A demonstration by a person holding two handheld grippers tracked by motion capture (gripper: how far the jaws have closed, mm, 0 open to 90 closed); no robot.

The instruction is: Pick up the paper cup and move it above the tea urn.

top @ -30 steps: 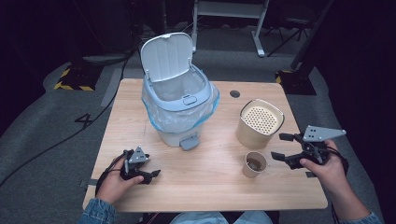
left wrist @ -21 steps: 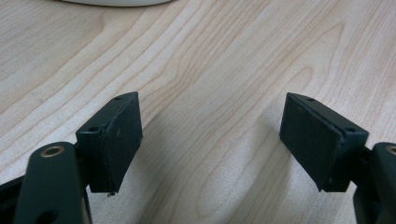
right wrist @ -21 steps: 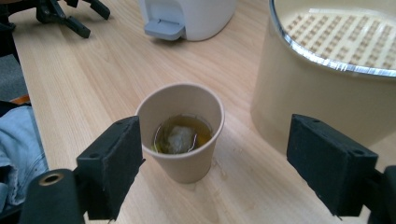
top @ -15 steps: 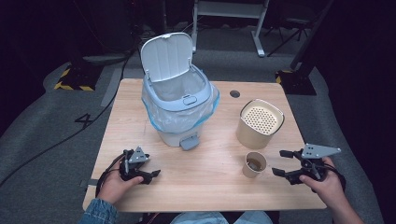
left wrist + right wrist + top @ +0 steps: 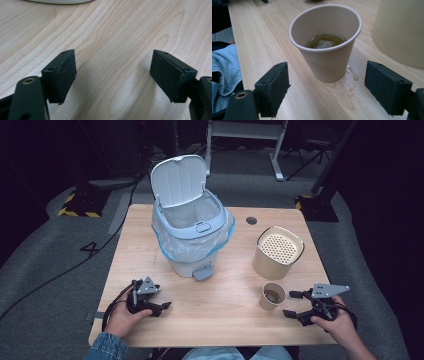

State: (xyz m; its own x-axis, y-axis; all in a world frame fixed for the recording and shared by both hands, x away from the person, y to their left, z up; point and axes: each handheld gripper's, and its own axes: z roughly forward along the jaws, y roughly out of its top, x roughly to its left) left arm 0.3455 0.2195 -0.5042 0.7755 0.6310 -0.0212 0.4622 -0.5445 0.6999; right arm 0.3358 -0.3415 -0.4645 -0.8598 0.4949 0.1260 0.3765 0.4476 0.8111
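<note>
- Paper cup (image 5: 325, 47): stood upright on the wooden table (image 5: 230, 320), near its front right part, just in front of the cream canister (image 5: 278, 252). In the high view the paper cup (image 5: 272, 296) sat just left of the right gripper's tips. It held a brownish liquid with a pale tea bag (image 5: 323, 44) sunk in it.
- Spilled drops (image 5: 352, 73): a few wet spots lay on the wood at the cup's foot, on the canister side.
- Right gripper (image 5: 325, 87): jaws stood wide apart, one on either side of the cup and short of it; neither pad touched the cup and nothing was held. In the high view the right gripper (image 5: 292, 304) lay low over the table, pointed at the cup, in the person's right hand (image 5: 336, 320).
- Left gripper (image 5: 112, 75): jaws stood wide apart over bare wood, with nothing between them. In the high view the left gripper (image 5: 162, 306) rested at the front left of the table in the left hand (image 5: 125, 316).
- Pedal bin (image 5: 192, 235): stood at the middle back of the table, lid raised, lined with a clear bag, well apart from the cup.
- Denim sleeve (image 5: 106, 351): showed at the left forearm.
</note>
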